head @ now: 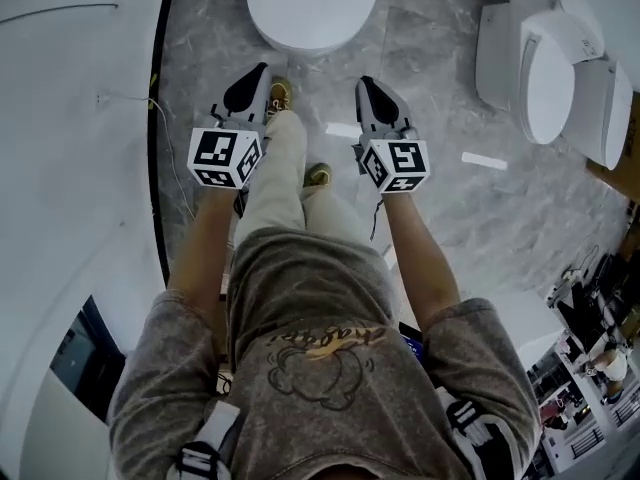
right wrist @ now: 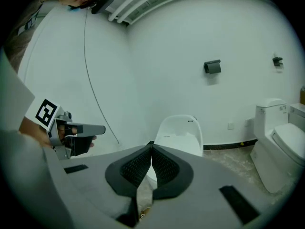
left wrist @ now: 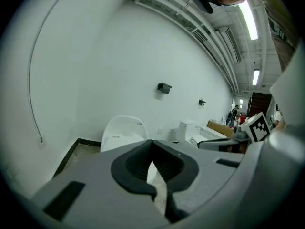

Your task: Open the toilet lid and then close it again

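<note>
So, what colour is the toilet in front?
The toilet is white; clearest in the right gripper view.

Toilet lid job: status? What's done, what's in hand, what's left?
Done: nothing that shows. The toilet lid looks down, which fits either a job not started or one already finished. In hand: nothing. The left gripper and right gripper are both shut and empty, held short of the toilet and touching nothing. Left: if it hasn't started, reach the lid, lift it, then lower it.
</note>
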Tool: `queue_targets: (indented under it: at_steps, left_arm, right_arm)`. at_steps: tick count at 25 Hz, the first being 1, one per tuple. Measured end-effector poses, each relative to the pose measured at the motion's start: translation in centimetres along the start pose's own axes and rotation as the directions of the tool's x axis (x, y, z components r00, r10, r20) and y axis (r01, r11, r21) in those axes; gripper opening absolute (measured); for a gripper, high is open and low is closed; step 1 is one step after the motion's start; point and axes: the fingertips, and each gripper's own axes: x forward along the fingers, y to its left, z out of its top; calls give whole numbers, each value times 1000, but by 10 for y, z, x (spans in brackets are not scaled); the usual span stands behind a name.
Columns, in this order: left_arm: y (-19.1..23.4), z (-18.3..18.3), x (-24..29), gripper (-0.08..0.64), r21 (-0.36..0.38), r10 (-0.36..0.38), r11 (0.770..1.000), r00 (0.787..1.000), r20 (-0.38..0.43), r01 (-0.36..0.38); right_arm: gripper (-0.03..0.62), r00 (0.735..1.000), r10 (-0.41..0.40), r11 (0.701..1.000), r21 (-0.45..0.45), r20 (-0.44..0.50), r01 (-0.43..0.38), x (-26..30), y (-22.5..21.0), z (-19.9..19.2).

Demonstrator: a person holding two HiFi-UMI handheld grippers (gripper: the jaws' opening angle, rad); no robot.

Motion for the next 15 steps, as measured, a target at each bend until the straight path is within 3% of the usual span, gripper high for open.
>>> queue_targets:
  at_steps: [7, 15]
  left_arm:
    - [52, -115, 82, 9, -22, -10, 1000, 994, -109, 8]
    - [89, -230, 148, 9, -45, -11, 999, 987, -161, 3]
  right_arm:
    - [28, 994, 19, 999, 40, -107, -15, 87, -31, -111]
    - [28, 985, 41, 998, 60, -167, -31, 163, -61, -220]
